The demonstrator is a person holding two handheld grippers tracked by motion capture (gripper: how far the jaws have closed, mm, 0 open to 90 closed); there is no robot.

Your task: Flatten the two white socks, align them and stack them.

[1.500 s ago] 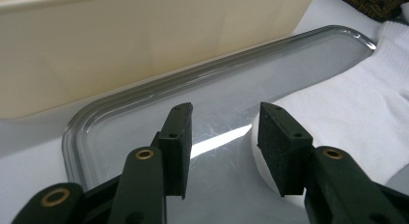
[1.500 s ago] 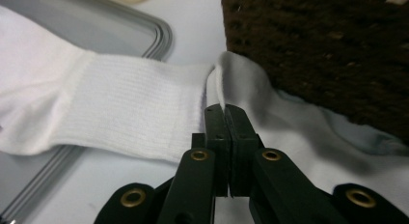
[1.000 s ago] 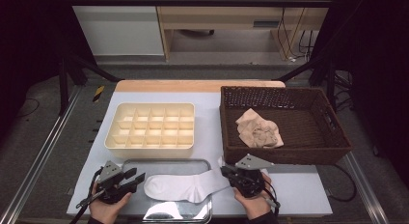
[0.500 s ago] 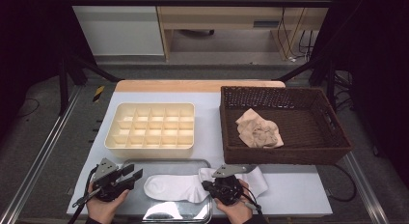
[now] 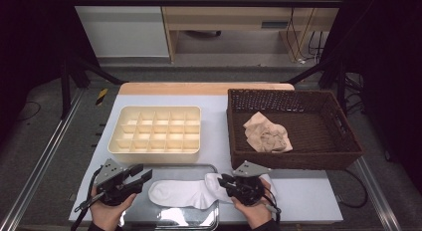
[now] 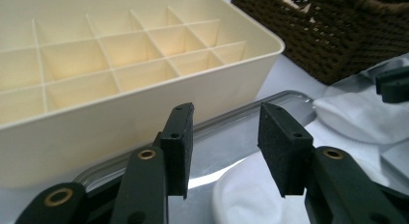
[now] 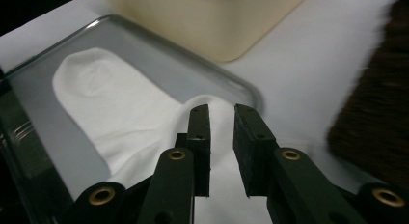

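A white sock lies flat on a shiny metal tray at the table's front, its cuff end hanging over the tray's right rim. My left gripper is open, held low just left of the sock's toe, with nothing between its pads. My right gripper hovers at the cuff end. In the right gripper view its jaws stand a narrow gap apart above the sock, and I see no cloth pinched between them. A hand holds each gripper from below.
A cream divided organizer box sits just behind the tray. To the right stands a dark wicker basket holding a crumpled beige cloth. The white tabletop ends close in front of both hands.
My right gripper has slid left from beside the basket onto the sock's cuff end. The left gripper has shifted slightly back and stays open.
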